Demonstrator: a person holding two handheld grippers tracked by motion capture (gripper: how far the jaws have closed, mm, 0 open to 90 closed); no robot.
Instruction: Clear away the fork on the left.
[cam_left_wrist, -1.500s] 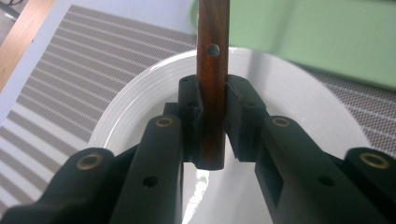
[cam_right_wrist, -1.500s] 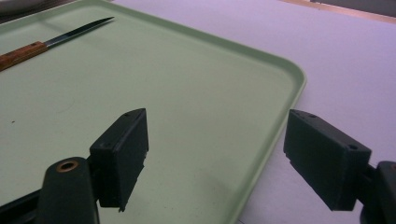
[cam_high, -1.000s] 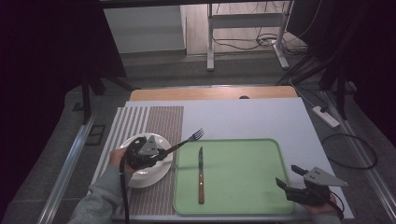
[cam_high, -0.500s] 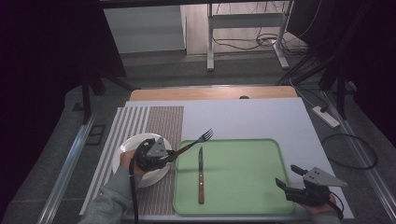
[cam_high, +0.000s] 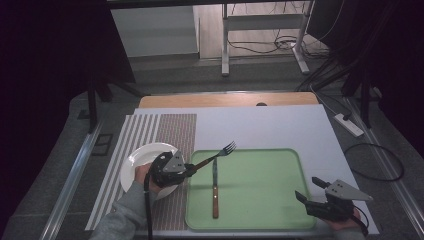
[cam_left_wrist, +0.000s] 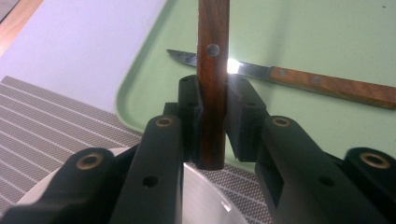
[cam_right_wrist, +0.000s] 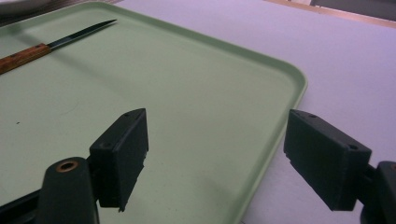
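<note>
The left hand-held gripper is clenched on the wooden handle of a fork. In the left gripper view its two black pads press on either side of that handle, which stands up between them, with a metal rivet showing in the wood. In the high view the fork slants up and away from the gripper, held off the surface, its tines over the near-left part of the green tray.

The tray serves as landmark. It lies on the pale bench, toward the person's edge. A knife with a wooden handle lies flat inside the tray near its left side, blade pointing away from the person; the fork crosses above the blade end. Just left of the tray's left rim a white plate rests on a striped placemat, and the left hand sits over the plate's right part.

The right hand-held gripper hangs at the tray's near-right corner, well apart from fork and knife. It is released: in the right gripper view the jaws stand wide, one above the tray floor and the other beyond the rim over the bench, with nothing between them. The knife shows far across the tray.

No brand, label or writing can be read on any of these things.
</note>
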